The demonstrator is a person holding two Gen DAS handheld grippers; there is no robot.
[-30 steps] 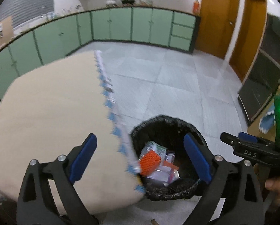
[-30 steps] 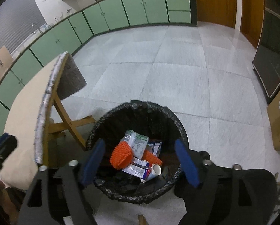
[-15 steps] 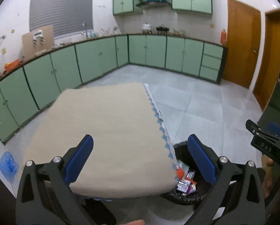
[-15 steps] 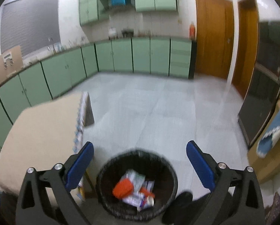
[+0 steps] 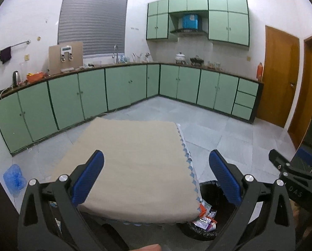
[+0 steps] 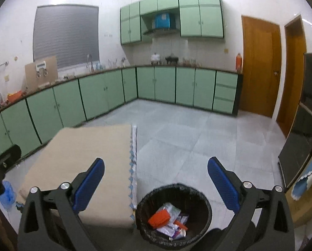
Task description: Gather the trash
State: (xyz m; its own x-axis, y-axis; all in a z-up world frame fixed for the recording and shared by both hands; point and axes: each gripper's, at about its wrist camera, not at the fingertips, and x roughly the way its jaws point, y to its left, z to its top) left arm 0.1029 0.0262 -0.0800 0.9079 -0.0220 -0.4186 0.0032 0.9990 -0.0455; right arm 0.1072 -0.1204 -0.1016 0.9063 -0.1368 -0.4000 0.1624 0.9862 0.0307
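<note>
Your left gripper (image 5: 156, 179) and right gripper (image 6: 156, 185) both had fingers apart, holding nothing. Trash (image 6: 168, 222), an orange piece among white and purple wrappers, lay in the black-lined bin (image 6: 206, 205) beside the desk (image 6: 82, 156).

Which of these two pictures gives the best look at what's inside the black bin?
The right wrist view. It looks down into the bin, so the orange piece and wrappers inside show plainly. In the left wrist view the table covers most of the bin; only a strip of trash shows at its edge.
</note>
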